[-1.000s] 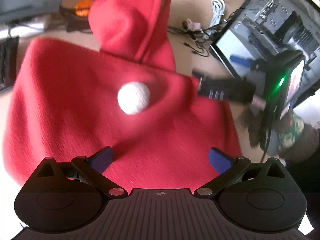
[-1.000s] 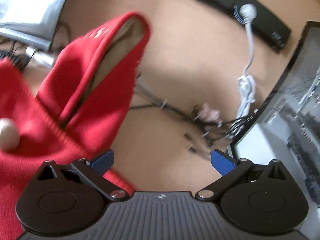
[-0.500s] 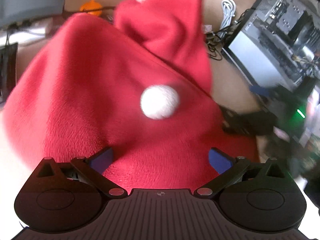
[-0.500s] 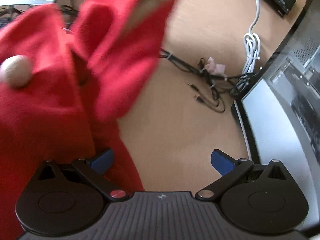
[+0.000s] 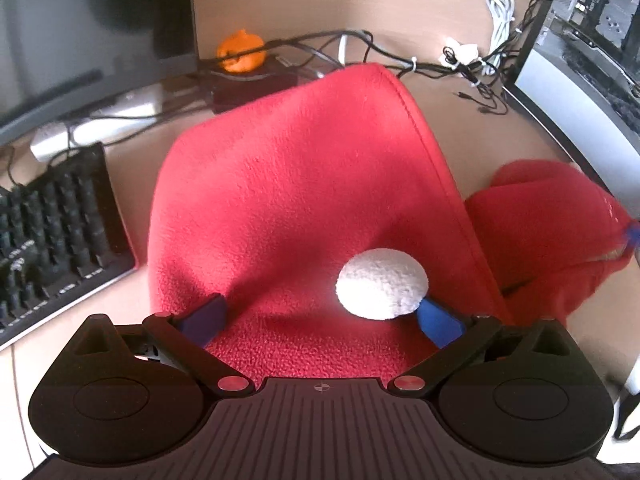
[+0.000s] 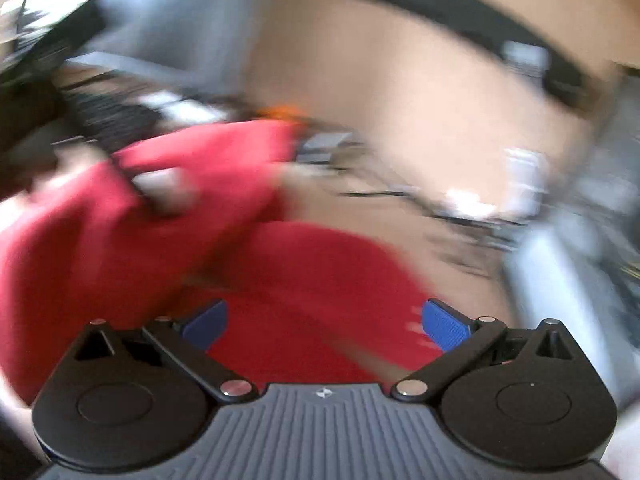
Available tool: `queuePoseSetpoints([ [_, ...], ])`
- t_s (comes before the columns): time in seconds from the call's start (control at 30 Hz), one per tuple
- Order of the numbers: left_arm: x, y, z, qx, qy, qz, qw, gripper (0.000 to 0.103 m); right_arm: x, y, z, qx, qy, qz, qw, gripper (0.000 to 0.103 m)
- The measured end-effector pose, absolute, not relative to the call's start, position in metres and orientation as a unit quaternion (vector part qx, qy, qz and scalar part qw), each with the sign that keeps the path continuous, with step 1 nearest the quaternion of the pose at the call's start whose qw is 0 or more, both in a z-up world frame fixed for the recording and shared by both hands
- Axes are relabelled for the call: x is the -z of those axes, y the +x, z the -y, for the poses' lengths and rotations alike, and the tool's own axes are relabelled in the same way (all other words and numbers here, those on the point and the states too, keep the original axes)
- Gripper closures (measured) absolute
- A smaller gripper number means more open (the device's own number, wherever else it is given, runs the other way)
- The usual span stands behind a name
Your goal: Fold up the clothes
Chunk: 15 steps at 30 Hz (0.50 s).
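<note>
Left wrist view: the soft red fleece garment (image 5: 292, 184) lies heaped on the tan wooden desk (image 5: 472, 128), its white pompom (image 5: 382, 283) beside the left gripper (image 5: 320, 316), which gapes wide, empty. The right gripper (image 6: 326, 320), blurred, is likewise spread, holding nothing. Light, limp, grippy fleece; best pinched at the stitched hem (image 5: 424, 132).
</note>
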<state>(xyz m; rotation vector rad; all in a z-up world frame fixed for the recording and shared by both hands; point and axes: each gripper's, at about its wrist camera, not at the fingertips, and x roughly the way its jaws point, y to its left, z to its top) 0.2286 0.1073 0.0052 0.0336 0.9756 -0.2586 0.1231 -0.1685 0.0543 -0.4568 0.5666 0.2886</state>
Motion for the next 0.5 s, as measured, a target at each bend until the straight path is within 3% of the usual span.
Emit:
queuePoseSetpoints([
  [0.17,-0.019,0.207,-0.089,0.186,0.028,-0.421,0.887,0.000,-0.047,0.142,0.242,0.045,-0.146,-0.310,0.938,0.000],
  [0.5,0.012,0.203,-0.071,0.139,0.022,-0.466,0.874,0.000,0.003,0.197,0.226,0.018,-0.172,-0.354,0.919,0.000],
])
